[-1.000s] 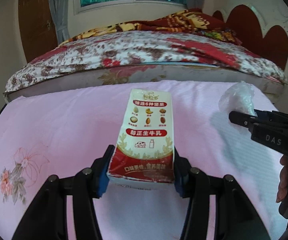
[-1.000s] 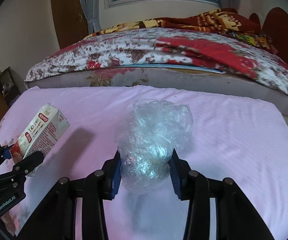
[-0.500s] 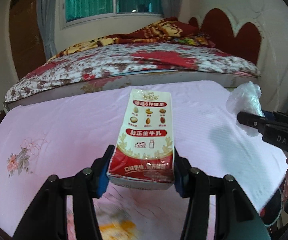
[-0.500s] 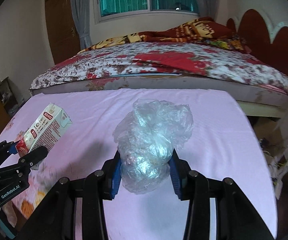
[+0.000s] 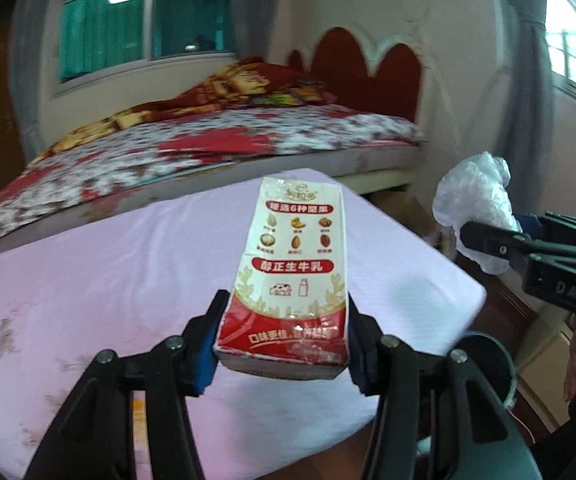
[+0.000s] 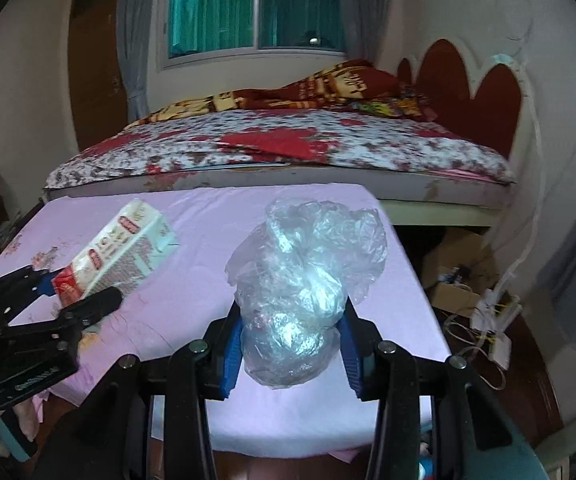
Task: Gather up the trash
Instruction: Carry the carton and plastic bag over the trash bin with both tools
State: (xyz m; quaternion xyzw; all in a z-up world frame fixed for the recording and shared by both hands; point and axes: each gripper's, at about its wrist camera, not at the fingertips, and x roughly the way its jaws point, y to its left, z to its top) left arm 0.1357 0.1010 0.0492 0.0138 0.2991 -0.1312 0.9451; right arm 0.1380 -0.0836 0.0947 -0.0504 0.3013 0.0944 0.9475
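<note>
Left gripper (image 5: 284,344) clamps milk carton (image 5: 294,264); right gripper (image 6: 290,350), at 3 o'clock, clamps plastic bag (image 6: 304,292); both lifted off worktop (image 6: 208,248) for binning.

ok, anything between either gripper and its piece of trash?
No. The left gripper is shut on the milk carton and the right gripper on the crumpled plastic bag. Both are lifted off the pink table. No bin is clearly visible.

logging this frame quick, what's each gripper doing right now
left gripper: closed on the milk carton, held above the pink table.
right gripper: closed on the crumpled plastic bag.
</note>
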